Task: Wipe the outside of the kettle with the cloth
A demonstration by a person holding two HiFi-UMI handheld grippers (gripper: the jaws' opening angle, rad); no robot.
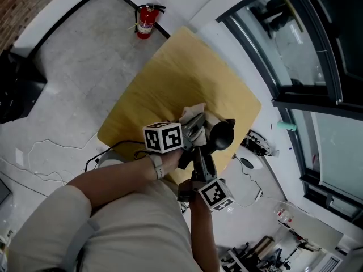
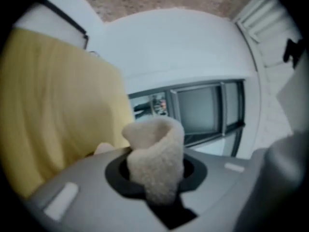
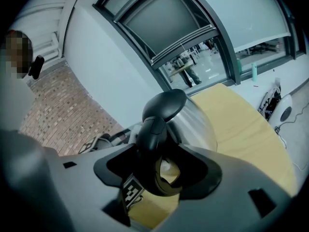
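Observation:
A steel kettle (image 1: pixel 222 134) with a black lid and handle is tilted above the near edge of the yellow table (image 1: pixel 170 78). My right gripper (image 1: pixel 203 154) comes up from below and is shut on the kettle's handle (image 3: pixel 152 134); in the right gripper view the jaws (image 3: pixel 155 164) clamp the black handle, with the steel body (image 3: pixel 195 124) beyond. My left gripper (image 1: pixel 195 126) is shut on a beige fuzzy cloth (image 1: pixel 193 113), held against the kettle's left side. In the left gripper view the cloth (image 2: pixel 157 151) stands bunched up out of the jaws (image 2: pixel 157 178).
A red fire extinguisher (image 1: pixel 146 20) stands on the floor past the table's far corner. Dark-framed windows (image 1: pixel 306 44) run along the right. Cables and a white device (image 1: pixel 249 158) lie on the floor by the table's right side.

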